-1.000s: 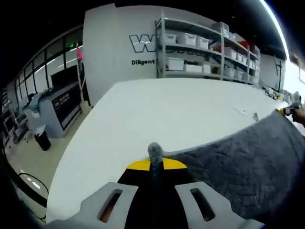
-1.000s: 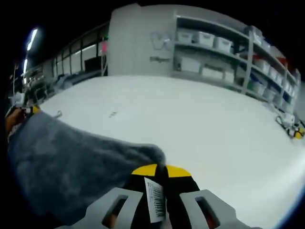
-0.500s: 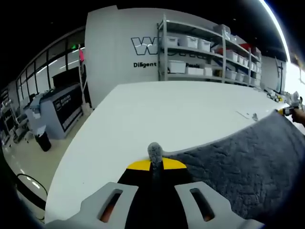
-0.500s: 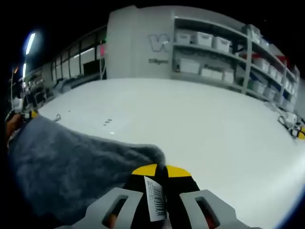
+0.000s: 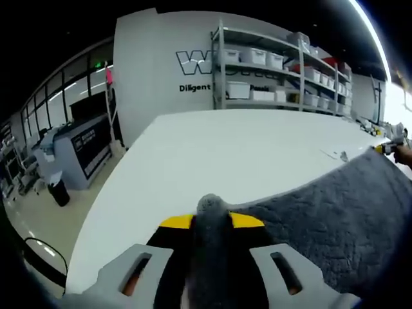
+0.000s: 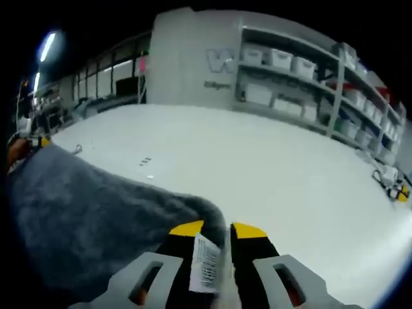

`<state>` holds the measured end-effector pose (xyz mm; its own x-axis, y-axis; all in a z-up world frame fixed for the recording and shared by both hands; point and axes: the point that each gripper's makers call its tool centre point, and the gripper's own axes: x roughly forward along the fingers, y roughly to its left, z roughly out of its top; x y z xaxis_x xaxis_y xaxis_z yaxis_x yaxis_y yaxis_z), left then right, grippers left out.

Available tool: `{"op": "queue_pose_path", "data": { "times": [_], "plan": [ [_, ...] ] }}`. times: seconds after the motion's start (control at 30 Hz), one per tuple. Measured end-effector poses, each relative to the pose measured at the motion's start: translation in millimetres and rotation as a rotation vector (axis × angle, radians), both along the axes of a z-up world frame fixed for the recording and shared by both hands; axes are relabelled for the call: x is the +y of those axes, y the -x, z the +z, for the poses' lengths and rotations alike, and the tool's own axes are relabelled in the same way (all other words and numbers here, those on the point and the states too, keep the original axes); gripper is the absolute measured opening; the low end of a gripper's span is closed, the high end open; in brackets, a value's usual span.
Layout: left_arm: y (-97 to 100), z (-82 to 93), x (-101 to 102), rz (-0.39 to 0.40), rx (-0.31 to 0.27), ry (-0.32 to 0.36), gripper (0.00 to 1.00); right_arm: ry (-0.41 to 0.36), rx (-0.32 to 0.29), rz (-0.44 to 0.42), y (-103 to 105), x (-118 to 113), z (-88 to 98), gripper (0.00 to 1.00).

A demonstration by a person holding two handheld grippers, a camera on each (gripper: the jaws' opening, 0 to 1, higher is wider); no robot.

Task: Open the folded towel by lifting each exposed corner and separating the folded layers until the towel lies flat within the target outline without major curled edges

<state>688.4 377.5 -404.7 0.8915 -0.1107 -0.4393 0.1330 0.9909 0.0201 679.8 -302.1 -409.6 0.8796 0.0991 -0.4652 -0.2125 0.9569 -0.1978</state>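
Towel [image 5: 335, 219], one grey sheet, hangs stretched above the white desk [image 5: 225, 148] between two tongs: left tongs [image 5: 210, 222] clamp one corner, right tongs [image 6: 221, 235] pinch another, beside its single white label [image 6: 205, 262].

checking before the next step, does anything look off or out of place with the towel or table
Nothing stands out. The grey towel is stretched between the left tongs and the right tongs, each shut on a corner, above the white table. A white tag hangs at the right corner. Small items lie on the table beyond the towel.
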Motion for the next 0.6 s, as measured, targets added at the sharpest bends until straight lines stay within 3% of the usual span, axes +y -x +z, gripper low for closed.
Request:
{"op": "queue_pose_path", "data": {
  "times": [0.07,0.1,0.13,0.17,0.23,0.27,0.43,0.6],
  "plan": [
    [-10.9,24.2,-0.6,-0.029,-0.127,0.017,1.0,-0.007,-0.054,-0.017,-0.1,-5.0,11.6,0.72],
    [-10.6,35.9,-3.2,-0.06,-0.179,-0.007,0.96,-0.004,-0.104,-0.051,-2.9,-11.6,21.6,1.0],
    [-10.7,32.8,3.5,-0.034,-0.15,-0.019,0.99,0.064,-0.091,-0.088,3.3,-25.5,26.0,0.97],
    [-9.4,31.5,8.2,-0.04,-0.13,-0.074,1.0,0.06,-0.117,-0.106,-0.2,-27.4,30.1,0.99],
    [-10.9,37.7,9.6,-0.061,-0.156,-0.17,1.0,0.046,-0.135,-0.072,1.9,-25.0,37.4,1.0],
    [-11.1,36.9,9.2,-0.06,-0.153,-0.158,1.0,0.012,-0.121,-0.078,3.2,-24.6,36.1,1.0],
    [-13.0,44.6,13.4,-0.041,-0.172,-0.092,1.0,0.023,-0.123,-0.082,4.8,-24.5,36.6,1.0],
    [-10.8,54.2,8.9,-0.052,-0.182,-0.051,1.0,-0.051,-0.146,-0.051,6.7,-11.8,44.4,1.0]
  ]
}}
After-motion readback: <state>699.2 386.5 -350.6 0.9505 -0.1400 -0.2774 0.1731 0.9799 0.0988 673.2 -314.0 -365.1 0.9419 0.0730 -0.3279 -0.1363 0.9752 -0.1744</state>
